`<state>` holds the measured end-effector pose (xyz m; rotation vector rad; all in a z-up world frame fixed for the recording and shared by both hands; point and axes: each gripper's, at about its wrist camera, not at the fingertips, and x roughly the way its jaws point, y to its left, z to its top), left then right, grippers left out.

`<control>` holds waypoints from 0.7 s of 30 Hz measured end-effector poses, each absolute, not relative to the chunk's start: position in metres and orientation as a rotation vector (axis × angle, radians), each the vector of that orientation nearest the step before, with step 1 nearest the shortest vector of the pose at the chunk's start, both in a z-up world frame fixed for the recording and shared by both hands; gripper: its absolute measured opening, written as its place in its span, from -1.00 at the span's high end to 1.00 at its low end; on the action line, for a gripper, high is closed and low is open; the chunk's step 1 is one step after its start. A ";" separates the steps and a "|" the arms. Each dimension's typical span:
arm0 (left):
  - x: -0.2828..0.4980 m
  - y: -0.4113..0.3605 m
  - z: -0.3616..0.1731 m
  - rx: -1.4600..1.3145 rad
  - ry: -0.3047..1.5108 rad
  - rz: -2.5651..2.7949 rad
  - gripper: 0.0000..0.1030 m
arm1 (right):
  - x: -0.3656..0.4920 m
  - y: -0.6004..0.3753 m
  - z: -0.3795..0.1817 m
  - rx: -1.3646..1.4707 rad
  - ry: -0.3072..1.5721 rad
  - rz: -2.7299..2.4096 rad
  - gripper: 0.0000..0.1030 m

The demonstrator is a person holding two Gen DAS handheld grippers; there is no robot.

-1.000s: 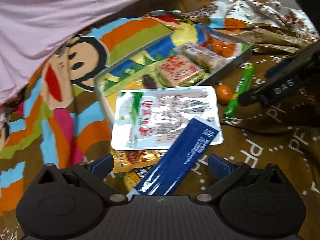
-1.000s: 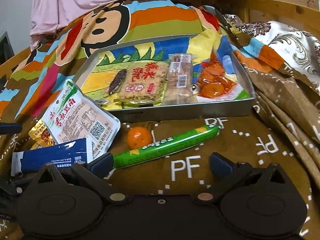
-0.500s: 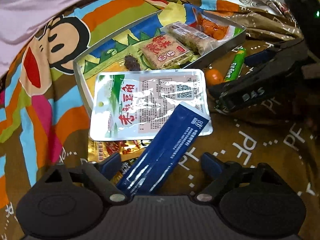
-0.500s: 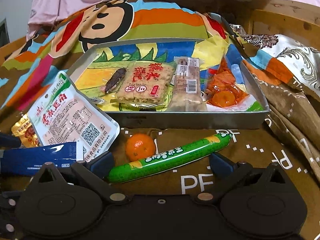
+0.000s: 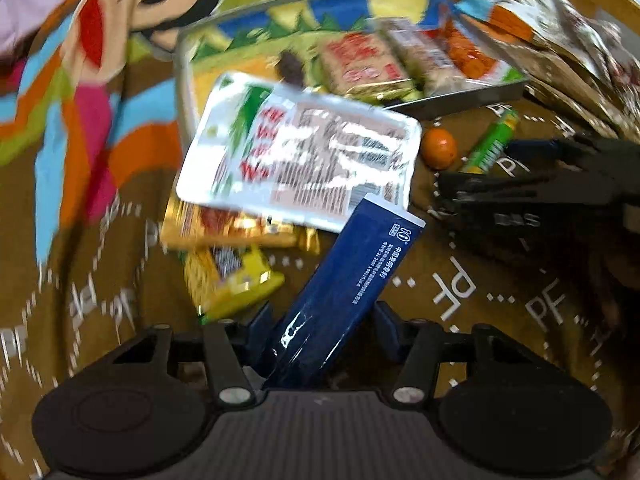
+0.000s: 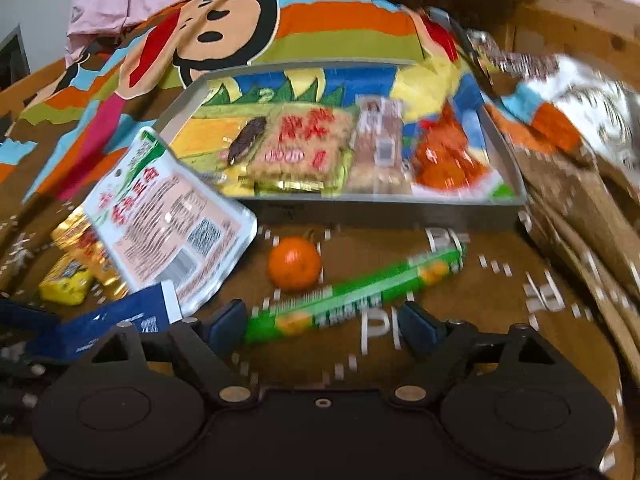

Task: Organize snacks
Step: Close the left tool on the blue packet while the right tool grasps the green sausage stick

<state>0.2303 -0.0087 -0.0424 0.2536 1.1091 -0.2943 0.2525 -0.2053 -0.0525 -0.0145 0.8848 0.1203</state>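
My left gripper is shut on a long dark blue packet and holds it off the brown blanket; the packet also shows in the right wrist view. A white tofu pack leans on the metal tray's near left corner. Gold and yellow packets lie beneath it. My right gripper is open, its fingers either side of the near end of a green sausage stick. A small orange lies beside the stick. The tray holds several snacks.
The tray sits on a cartoon monkey blanket. A patterned quilt is bunched at the right with a wooden bed frame behind. My right gripper's body shows in the left wrist view, right of the orange.
My left gripper has closed on the blue packet and lifted it. My right gripper has moved forward and down around the green stick's near end.
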 end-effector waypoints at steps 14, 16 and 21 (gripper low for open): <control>0.194 0.013 -0.060 -0.020 1.000 -0.211 -0.37 | 0.264 -0.217 -0.055 0.196 0.818 0.109 -0.85; 0.193 0.002 -0.062 0.067 1.002 -0.221 -0.41 | 0.272 -0.210 -0.060 0.154 0.813 0.100 -0.85; 0.197 -0.004 -0.063 0.106 1.000 -0.236 -0.52 | 0.274 -0.185 -0.072 -0.091 0.816 0.094 -0.76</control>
